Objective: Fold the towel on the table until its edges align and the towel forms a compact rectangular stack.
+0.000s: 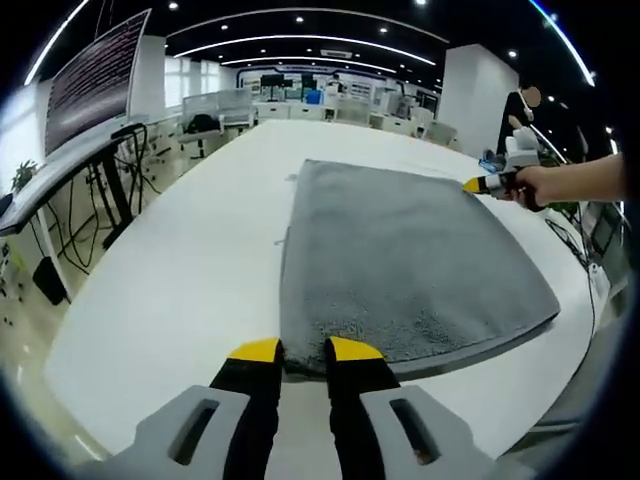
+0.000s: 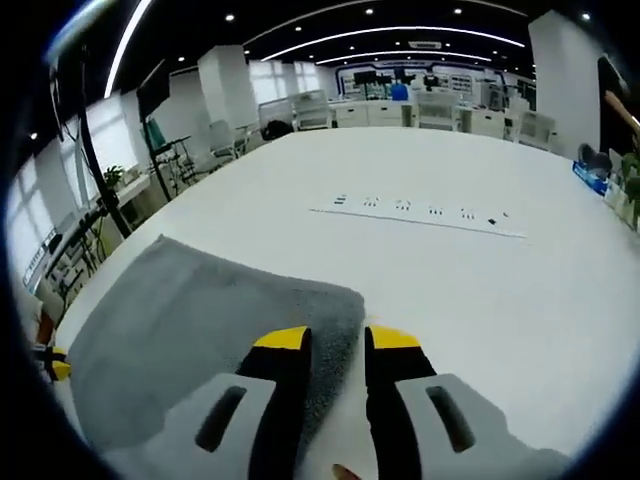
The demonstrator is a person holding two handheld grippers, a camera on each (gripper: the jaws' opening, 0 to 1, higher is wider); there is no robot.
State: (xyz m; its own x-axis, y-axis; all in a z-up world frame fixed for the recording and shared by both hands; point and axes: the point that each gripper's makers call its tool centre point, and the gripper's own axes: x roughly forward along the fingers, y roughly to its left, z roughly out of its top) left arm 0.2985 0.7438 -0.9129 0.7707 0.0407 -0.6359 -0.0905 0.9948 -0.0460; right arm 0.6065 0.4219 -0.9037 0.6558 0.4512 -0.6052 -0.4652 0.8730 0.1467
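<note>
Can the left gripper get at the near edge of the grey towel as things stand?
Probably yes: the left gripper already has its jaws at the towel edge, with nothing between them on the white table.

Grey towel (image 1: 410,265), terry texture, lies flat and spread across the white desk (image 1: 170,280), centre-right of the left gripper view; lower left of the right gripper view.
</note>
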